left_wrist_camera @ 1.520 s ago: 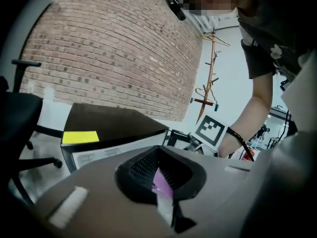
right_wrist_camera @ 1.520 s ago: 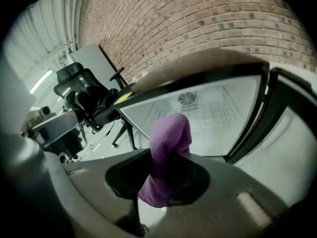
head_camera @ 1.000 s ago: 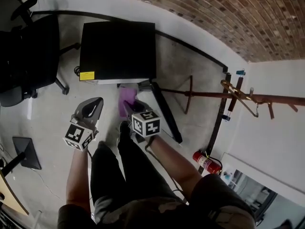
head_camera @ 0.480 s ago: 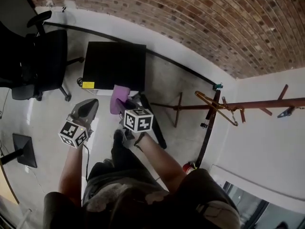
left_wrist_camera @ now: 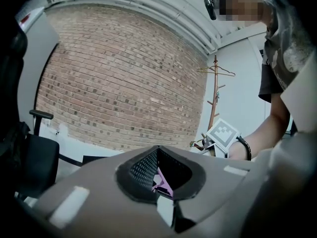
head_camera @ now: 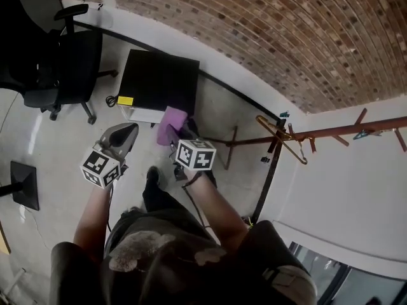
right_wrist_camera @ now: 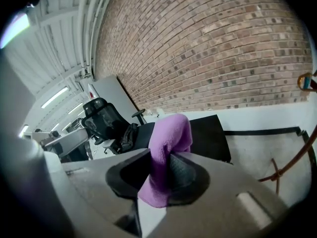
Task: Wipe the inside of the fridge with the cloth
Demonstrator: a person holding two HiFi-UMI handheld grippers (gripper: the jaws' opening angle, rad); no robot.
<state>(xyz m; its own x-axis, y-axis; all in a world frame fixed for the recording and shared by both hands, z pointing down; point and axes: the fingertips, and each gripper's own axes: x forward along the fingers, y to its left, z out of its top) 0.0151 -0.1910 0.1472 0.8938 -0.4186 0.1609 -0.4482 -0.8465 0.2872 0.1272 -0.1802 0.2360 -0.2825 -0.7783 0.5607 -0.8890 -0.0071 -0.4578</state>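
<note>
The fridge (head_camera: pixel 159 81) is a low black box on the floor against the white wall; the right gripper view shows its dark top (right_wrist_camera: pixel 210 133). My right gripper (head_camera: pixel 179 134) is shut on the purple cloth (head_camera: pixel 170 122), which hangs over the fridge's near right corner. In its own view the cloth (right_wrist_camera: pixel 168 143) bulges up between the jaws of the right gripper (right_wrist_camera: pixel 161 175). My left gripper (head_camera: pixel 121 137) hovers left of it over the floor, shut with nothing held. The left gripper (left_wrist_camera: pixel 159 172) points at the brick wall in its own view.
A black office chair (head_camera: pixel 63 62) stands left of the fridge. A wooden coat rack (head_camera: pixel 299 142) with hangers is on the right. A flat black stand (head_camera: pixel 24 183) lies on the floor at far left. The person's legs and shoe (head_camera: pixel 152 178) are below the grippers.
The head view has swung, so the fridge sits farther up and left. The right gripper keeps its hold and the cloth now overlaps the fridge's corner. The left gripper stays shut alongside.
</note>
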